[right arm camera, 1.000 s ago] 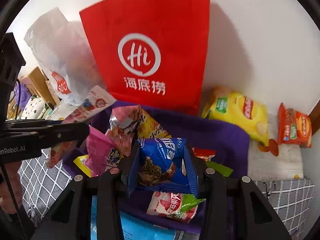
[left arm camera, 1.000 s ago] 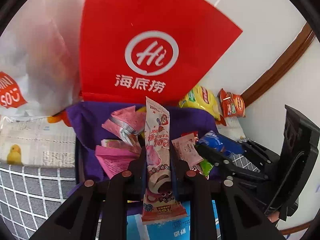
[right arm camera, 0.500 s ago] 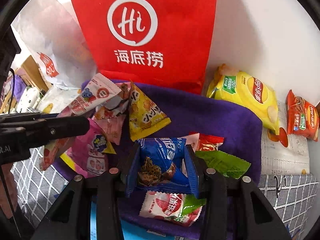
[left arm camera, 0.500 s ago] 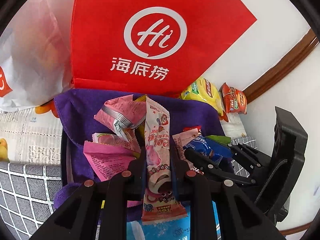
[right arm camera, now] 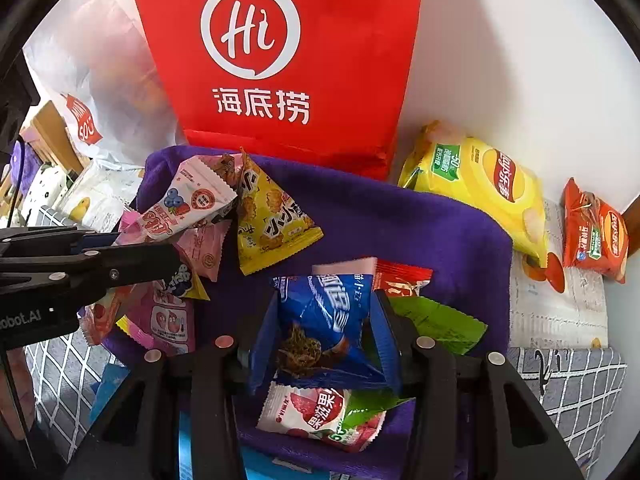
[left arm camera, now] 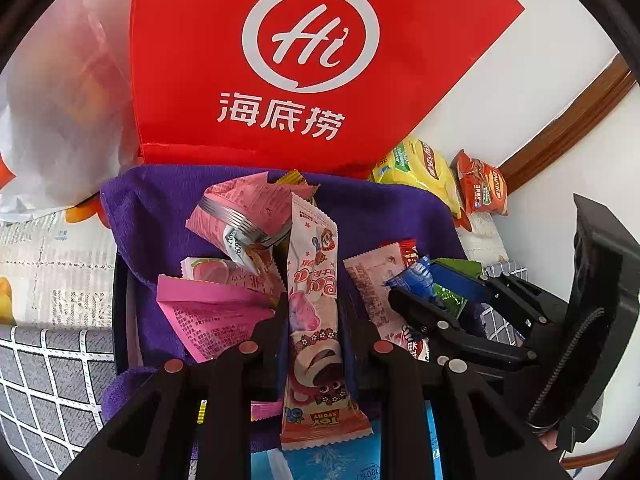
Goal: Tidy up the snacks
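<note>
The purple cloth [right arm camera: 420, 232] lies spread over a tray, in front of the red paper bag [right arm camera: 280, 60] that stands upright against the white wall. Loose snacks are scattered over this cloth.

The left gripper [left arm camera: 314, 312] has its fingers nearly closed on a long pink snack bar [left arm camera: 314, 320], pinching it by its middle; the bar's printed end hangs down below the fingers and its other end points toward the red bag. Just left of the bar on the cloth lie a flat pink packet [left arm camera: 208, 312] and a crumpled pink wrapper [left arm camera: 244, 212].

The right gripper [right arm camera: 324, 332] has a blue snack pack [right arm camera: 320, 312] between its fingers. These fingers are opening, yet both blue pads still lie against the pack's sides. Under the pack, at the near edge of the cloth, lies a red and white fruit-candy packet [right arm camera: 320, 416]. A green wrapper [right arm camera: 440, 320] and a red one [right arm camera: 400, 278] lie just right of the blue pack, and a yellow cracker packet [right arm camera: 272, 220] lies nearer the red bag.

Off the cloth to its right, against the wall, sit a yellow bag of chips [right arm camera: 480, 184] and a smaller orange chip bag [right arm camera: 596, 232]. A white plastic bag [right arm camera: 100, 80] sits left of the red bag.
</note>
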